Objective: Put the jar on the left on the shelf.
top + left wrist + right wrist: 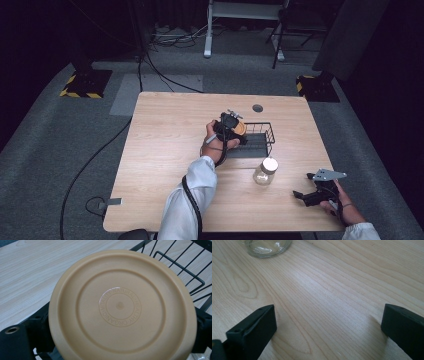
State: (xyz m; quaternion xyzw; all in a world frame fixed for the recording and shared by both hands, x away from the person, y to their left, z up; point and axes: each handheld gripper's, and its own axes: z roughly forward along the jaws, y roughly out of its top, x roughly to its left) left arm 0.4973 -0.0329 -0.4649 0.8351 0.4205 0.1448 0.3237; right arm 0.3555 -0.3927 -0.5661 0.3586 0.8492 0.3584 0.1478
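A tan round plate (121, 306) with an embossed ring of letters at its centre sits between the jaws of my left gripper (235, 129), which is shut on its rim. It hangs over the left end of a black wire basket (267, 134) in the high view. A glass jar (265, 171) with a pale lid stands on the table in front of the basket; its base (265, 246) shows at the top of the right gripper view. My right gripper (300, 192) rests low at the table's front right, jaws wide open over bare wood.
The wooden table (165, 150) has a round cable hole (257, 108) near its far edge. Cables (90, 160) run over the grey floor at the left. Yellow-black striped stand bases (85, 82) sit beyond the far corners.
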